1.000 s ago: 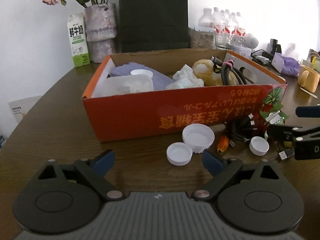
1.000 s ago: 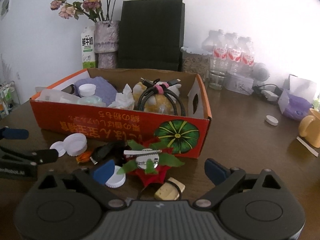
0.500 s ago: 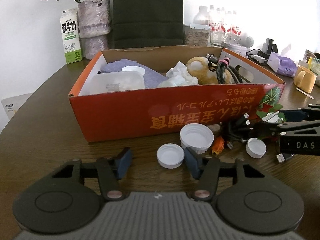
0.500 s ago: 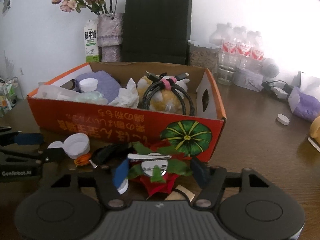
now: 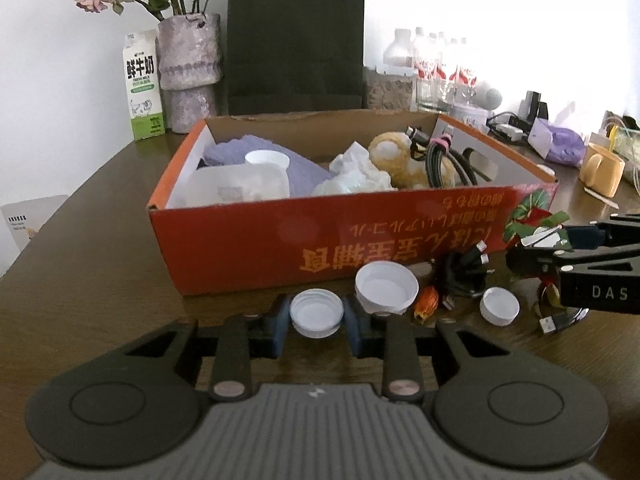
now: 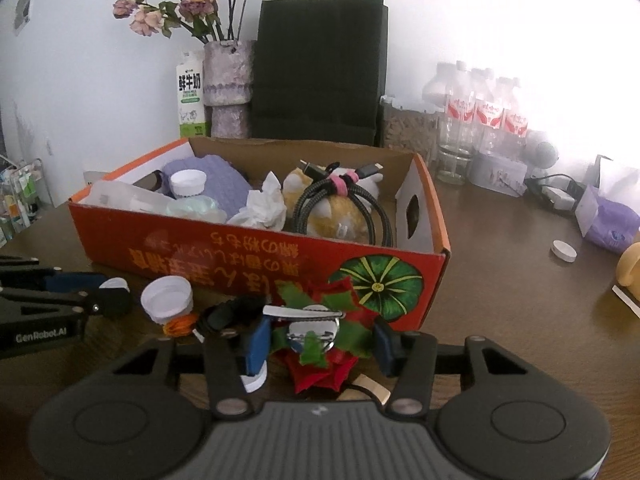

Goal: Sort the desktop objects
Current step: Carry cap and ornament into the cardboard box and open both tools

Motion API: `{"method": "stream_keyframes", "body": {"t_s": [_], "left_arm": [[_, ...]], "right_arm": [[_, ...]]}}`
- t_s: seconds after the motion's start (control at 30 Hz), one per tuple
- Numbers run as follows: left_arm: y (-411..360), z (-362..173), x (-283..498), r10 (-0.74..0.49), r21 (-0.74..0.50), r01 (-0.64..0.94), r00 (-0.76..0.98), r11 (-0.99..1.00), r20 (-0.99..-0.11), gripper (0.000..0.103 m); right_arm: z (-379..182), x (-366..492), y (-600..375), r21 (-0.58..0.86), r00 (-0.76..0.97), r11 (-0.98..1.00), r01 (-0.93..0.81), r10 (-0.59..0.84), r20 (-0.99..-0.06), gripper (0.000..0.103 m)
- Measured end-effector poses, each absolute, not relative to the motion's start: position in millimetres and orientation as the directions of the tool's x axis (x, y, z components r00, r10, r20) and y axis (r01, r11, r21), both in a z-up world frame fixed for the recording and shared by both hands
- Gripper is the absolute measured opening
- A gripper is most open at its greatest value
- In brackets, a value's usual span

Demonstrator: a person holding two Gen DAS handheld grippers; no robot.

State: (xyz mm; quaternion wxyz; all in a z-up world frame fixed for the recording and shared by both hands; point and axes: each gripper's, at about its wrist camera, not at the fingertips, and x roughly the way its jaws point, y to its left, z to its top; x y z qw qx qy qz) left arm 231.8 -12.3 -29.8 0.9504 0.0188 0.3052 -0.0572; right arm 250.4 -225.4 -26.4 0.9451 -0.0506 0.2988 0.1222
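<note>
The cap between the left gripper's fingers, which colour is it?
White; the cap shows best in the left wrist view.

You've got smooth white plastic caps [image 5: 317, 313] on dark, grained wood table [image 5: 100, 264]. At twelve o'clock, matt orange cardboard box [image 5: 280, 240].

My left gripper [image 5: 316, 322] sits low over the dark wooden table [image 5: 88, 264], its jaws closing on a small white cap [image 5: 317, 313] that lies between the blue pads, which look to be touching its rim; just right of it I see a larger white lid [image 5: 386, 288], tilted against the front of the orange cardboard box [image 5: 280, 248]; beside that a small orange bit [image 5: 425, 304], a tangle of black cables [image 5: 460, 276] and another small white cap [image 5: 500, 305]; at the right edge my right gripper [image 5: 560, 246] reaches in over a red and green decoration [image 5: 532, 216]; the box holds a purple cloth [image 5: 280, 156], crumpled tissue [image 5: 356, 176], a plush toy [image 5: 394, 160] and a coiled cable [image 5: 444, 160].
</note>
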Motion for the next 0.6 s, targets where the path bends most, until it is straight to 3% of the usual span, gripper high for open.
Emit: {"method": "stream_keyframes", "body": {"t_s": [0.6], "left_arm": [[-5,40,219,-0.115,-0.051,0.103,0.913,0.993,-0.392,0.029]], "right_arm": [[24,235,-212,-0.005,0.846,0.953,-0.303,0.267,-0.462,0.050]]}}
